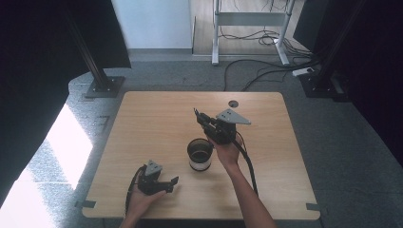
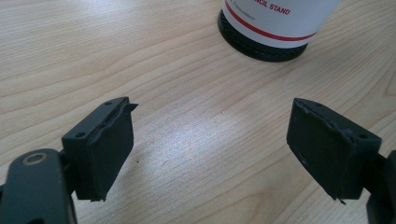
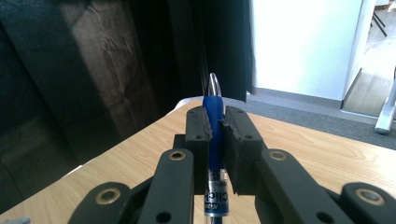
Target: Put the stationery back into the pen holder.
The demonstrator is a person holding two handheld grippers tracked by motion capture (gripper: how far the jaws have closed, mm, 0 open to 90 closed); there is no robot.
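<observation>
Your right tongs (image 1: 198, 115) clamp a blue pen (image 3: 214, 112) above the pencil stand (image 1: 200, 154) at frame centre, left tongs (image 1: 174, 182) wide; next, lower it in.

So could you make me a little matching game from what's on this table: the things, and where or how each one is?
Things:
1. pen
2. pencil stand
3. left tongs
4. right tongs

States:
A. open, with nothing between them
B. standing upright at the table's middle
C. blue, clamped with its tip sticking out
D. shut, raised beyond the cup

Pairs: 1-C, 2-B, 3-A, 4-D
</observation>
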